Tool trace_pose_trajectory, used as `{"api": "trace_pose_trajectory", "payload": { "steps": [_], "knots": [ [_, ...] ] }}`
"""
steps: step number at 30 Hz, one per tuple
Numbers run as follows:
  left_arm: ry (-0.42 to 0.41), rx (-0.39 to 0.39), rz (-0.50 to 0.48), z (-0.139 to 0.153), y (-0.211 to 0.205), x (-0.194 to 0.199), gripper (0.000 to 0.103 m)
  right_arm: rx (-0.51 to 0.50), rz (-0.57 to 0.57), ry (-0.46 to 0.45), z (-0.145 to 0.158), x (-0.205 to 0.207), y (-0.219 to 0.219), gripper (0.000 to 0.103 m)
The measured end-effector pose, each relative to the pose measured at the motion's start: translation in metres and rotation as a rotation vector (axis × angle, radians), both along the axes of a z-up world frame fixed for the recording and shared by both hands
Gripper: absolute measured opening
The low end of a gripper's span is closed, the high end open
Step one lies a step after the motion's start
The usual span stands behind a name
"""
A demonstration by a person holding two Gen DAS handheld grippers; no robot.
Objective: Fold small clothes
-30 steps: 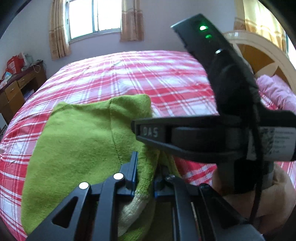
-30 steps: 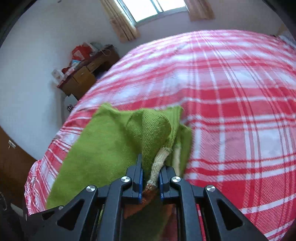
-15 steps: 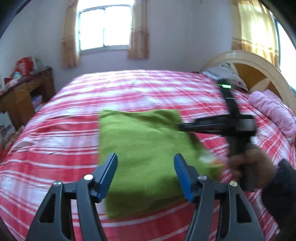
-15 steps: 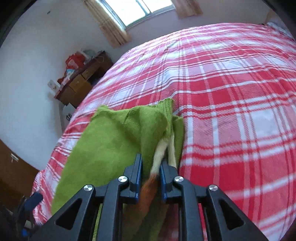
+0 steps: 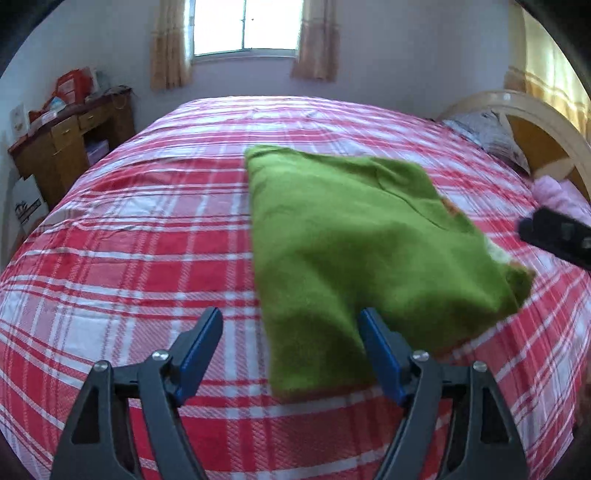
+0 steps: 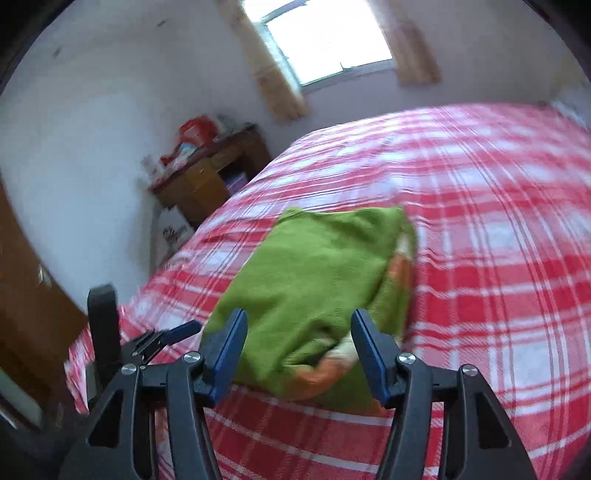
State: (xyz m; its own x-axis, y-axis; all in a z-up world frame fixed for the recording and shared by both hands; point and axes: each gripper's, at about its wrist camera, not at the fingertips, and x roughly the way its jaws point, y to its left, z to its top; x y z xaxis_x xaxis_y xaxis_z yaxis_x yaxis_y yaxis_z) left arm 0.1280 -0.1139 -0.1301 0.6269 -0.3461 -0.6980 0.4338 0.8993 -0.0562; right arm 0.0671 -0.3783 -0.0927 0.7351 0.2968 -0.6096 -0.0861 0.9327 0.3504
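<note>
On the bed (image 5: 147,251), spread with a red-and-white plaid cover, lies the green garment (image 5: 351,240), folded into a rough rectangle. Its left edge runs straight away from the camera in the left wrist view; its right edge is uneven, with cream and orange trim (image 6: 400,258) peeking out along the fold. Plaid cover lies bare on every side of the garment, widest toward the far end near the window (image 5: 245,26). The left gripper (image 5: 291,354) hangs above the garment's near edge, its jaws opening and wide, nothing pressed between them. The right gripper (image 6: 297,350) hangs over the near corner at the trimmed side, its jaws opening too, cloth below them but not gripped. A wooden desk (image 5: 70,147) stands against the wall past the bed's left edge, and a curved headboard (image 5: 535,122) bounds the right.
</note>
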Motion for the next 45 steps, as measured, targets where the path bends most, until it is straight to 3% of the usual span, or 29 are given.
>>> {"api": "trace_pose_trajectory", "payload": {
  "steps": [4, 6, 8, 11, 15, 21, 25, 27, 29, 33, 36, 37, 39, 41, 45],
  "knots": [
    [-0.033, -0.004, -0.005, 0.009, 0.009, -0.01, 0.08, -0.067, -0.01, 0.202, -0.045, 0.024, 0.015, 0.058],
    [-0.042, -0.012, 0.019, 0.013, 0.018, -0.007, 0.083, -0.079, -0.029, 0.229, -0.062, 0.024, 0.016, 0.02],
    [-0.048, -0.042, 0.036, 0.019, 0.027, -0.002, 0.083, -0.037, -0.024, 0.206, -0.061, 0.021, 0.008, 0.01],
    [-0.053, -0.087, 0.055, 0.027, 0.036, 0.008, 0.086, -0.029, -0.052, 0.167, -0.049, 0.011, -0.007, 0.01],
    [-0.037, -0.117, 0.073, 0.033, 0.033, 0.027, 0.091, -0.018, -0.091, 0.191, -0.054, -0.001, -0.029, 0.009],
    [0.037, 0.0, 0.049, -0.006, -0.007, 0.043, 0.093, -0.003, -0.088, 0.169, -0.063, 0.0, -0.032, 0.01],
    [0.0, -0.01, 0.08, -0.013, -0.009, 0.037, 0.101, 0.071, -0.086, 0.178, -0.046, -0.001, -0.046, 0.026],
    [0.02, -0.026, 0.08, -0.014, -0.008, 0.04, 0.103, 0.046, -0.145, 0.1, -0.024, 0.002, -0.053, 0.063],
    [0.048, -0.045, 0.085, -0.016, -0.007, 0.045, 0.103, -0.01, -0.174, 0.036, -0.008, 0.014, -0.054, 0.078],
    [0.032, -0.026, 0.089, -0.014, -0.012, 0.042, 0.103, -0.058, -0.199, 0.032, 0.002, 0.064, -0.062, 0.078],
    [0.016, 0.001, 0.094, -0.013, -0.018, 0.041, 0.103, -0.103, -0.218, 0.122, -0.018, 0.109, -0.066, 0.078],
    [0.015, 0.005, 0.095, -0.013, -0.019, 0.041, 0.103, -0.137, -0.209, 0.147, -0.027, 0.121, -0.063, 0.074],
    [0.015, 0.01, 0.096, -0.012, -0.021, 0.042, 0.103, -0.222, -0.191, 0.204, -0.046, 0.142, -0.056, 0.034],
    [0.012, 0.015, 0.097, -0.012, -0.021, 0.043, 0.103, -0.265, -0.187, 0.194, -0.055, 0.151, -0.052, 0.033],
    [0.012, 0.014, 0.098, -0.013, -0.024, 0.045, 0.103, -0.301, -0.17, 0.175, -0.049, 0.162, -0.049, 0.014]
  ]
}}
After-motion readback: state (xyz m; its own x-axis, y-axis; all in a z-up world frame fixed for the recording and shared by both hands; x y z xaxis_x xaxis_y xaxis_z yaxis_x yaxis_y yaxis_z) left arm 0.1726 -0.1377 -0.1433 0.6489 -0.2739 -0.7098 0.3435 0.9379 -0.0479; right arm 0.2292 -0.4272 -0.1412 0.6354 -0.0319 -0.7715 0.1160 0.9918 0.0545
